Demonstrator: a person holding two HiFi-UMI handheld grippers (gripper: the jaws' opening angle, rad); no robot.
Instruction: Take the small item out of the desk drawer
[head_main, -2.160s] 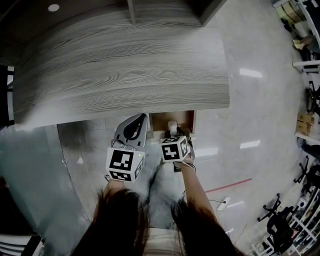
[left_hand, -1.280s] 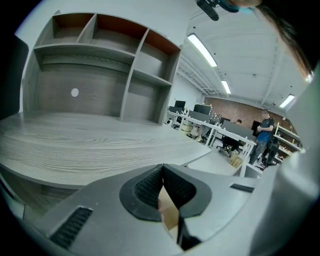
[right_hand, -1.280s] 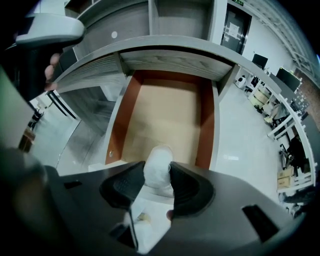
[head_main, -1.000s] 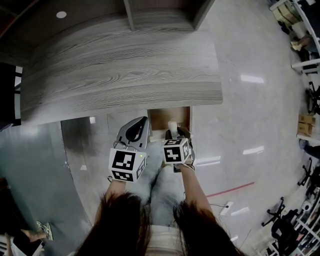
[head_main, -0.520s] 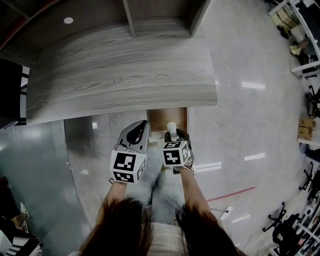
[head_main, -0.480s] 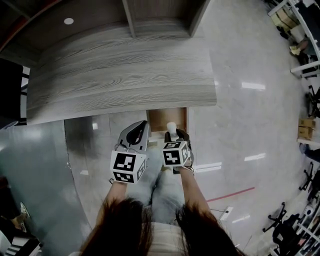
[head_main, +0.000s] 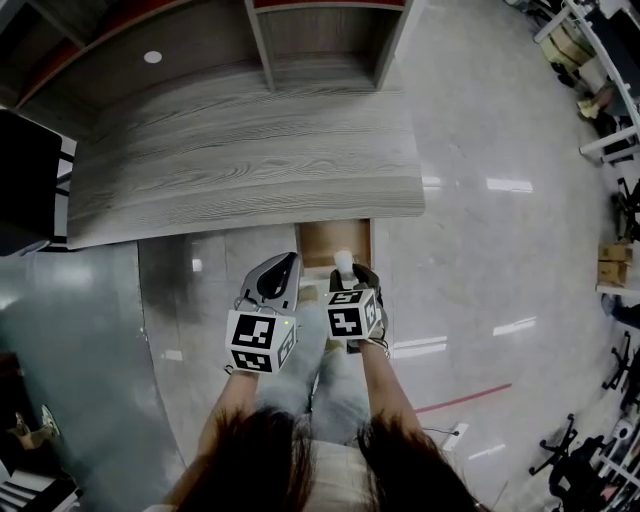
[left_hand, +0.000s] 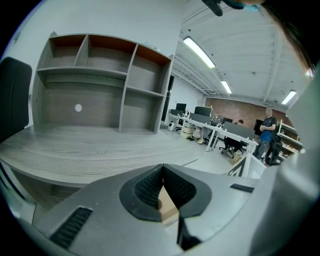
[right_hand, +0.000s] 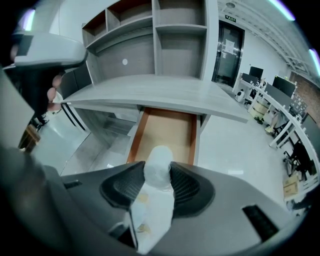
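The left gripper (left_hand: 162, 169) has its jaws pressed together with nothing between them. To its right, the right gripper (right_hand: 158, 176) clamps the small white item (right_hand: 155, 200), jaws wide around it, above the open desk drawer (right_hand: 170, 131).

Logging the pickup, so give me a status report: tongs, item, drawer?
Left tongs shut, empty. Right tongs clamped on white bottle, over the open drawer. Nothing blocking.
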